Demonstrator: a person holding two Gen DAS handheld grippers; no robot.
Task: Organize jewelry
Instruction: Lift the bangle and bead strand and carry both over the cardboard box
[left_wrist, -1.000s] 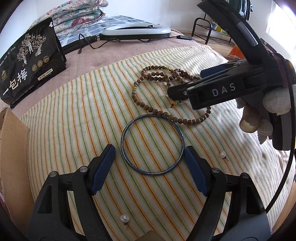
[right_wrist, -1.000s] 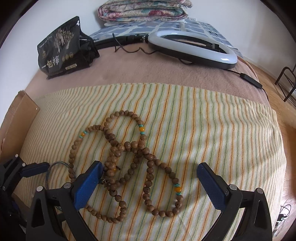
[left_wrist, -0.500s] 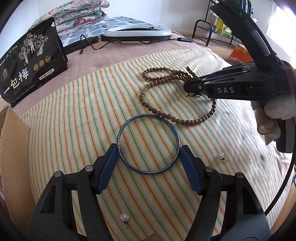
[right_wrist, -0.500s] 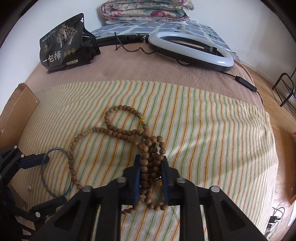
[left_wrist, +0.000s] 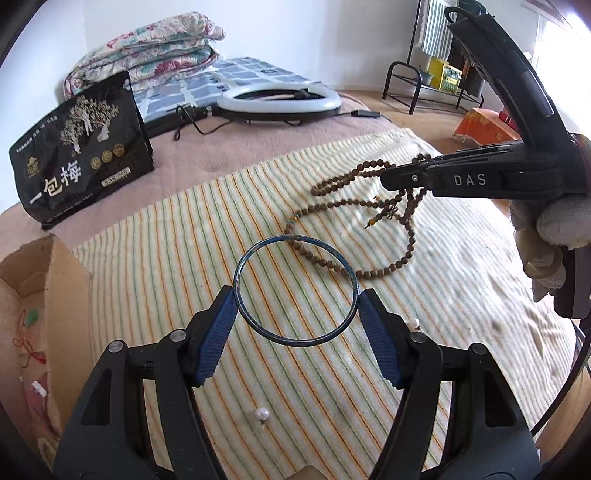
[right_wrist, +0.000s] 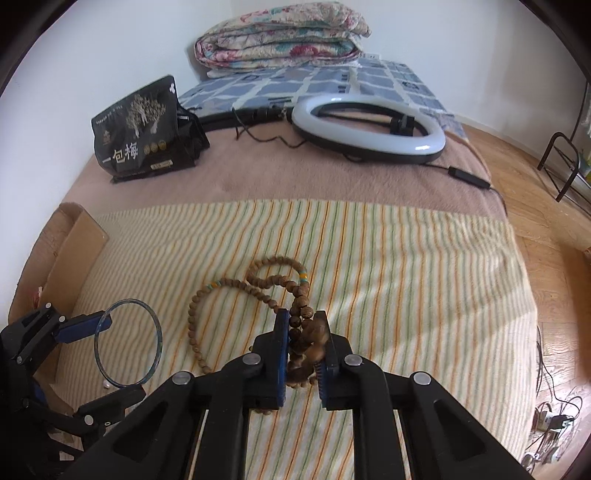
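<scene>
Now the left gripper (left_wrist: 297, 326) grips the blue bangle (left_wrist: 295, 290) across its width, and the cardboard box (left_wrist: 44, 295) lies just to its left. The right gripper (right_wrist: 303, 349), 1 step farther from the box, is clamped on the wooden bead necklace (right_wrist: 258, 284); the necklace's far loops probably rest on the striped cloth (right_wrist: 388, 258).

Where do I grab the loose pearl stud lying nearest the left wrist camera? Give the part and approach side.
Pinch the round pearl itself, coming straight down with a finger on its left and right. It lies alone on the flat striped cloth, and its thin post points toward the camera, too slight to hold.
</scene>
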